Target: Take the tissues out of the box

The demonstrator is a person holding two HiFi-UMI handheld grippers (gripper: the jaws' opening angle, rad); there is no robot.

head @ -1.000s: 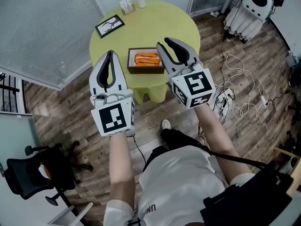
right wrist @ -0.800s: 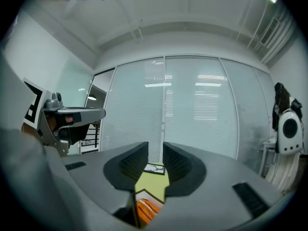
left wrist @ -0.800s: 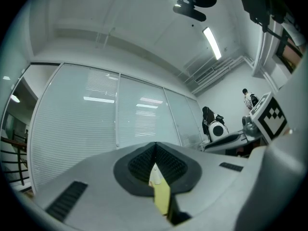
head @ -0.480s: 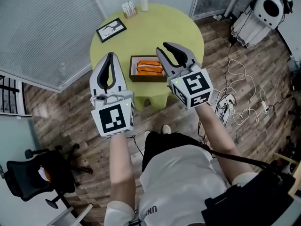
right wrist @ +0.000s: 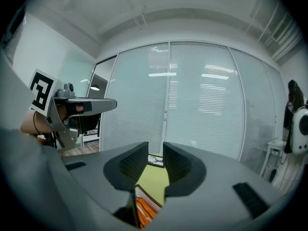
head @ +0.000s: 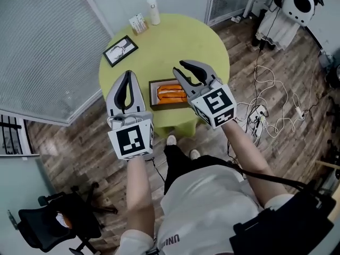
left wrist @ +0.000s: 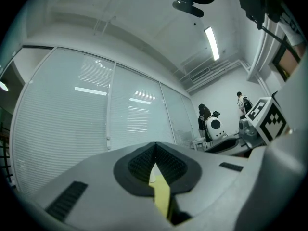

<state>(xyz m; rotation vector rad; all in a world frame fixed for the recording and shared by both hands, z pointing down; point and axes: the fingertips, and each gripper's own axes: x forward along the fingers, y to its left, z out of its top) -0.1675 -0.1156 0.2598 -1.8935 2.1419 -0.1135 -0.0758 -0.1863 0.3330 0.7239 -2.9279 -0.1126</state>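
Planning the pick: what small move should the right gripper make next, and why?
Probably lower the right gripper toward the orange tissues in the box: its fingers stand apart, empty, and the tissues lie untouched below them.

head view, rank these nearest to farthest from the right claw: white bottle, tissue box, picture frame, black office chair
1. tissue box, right under the right claw, at the table's near edge.
2. picture frame, on the table's left, and white bottle, at its far edge: too close to call.
3. black office chair, on the floor at lower left.
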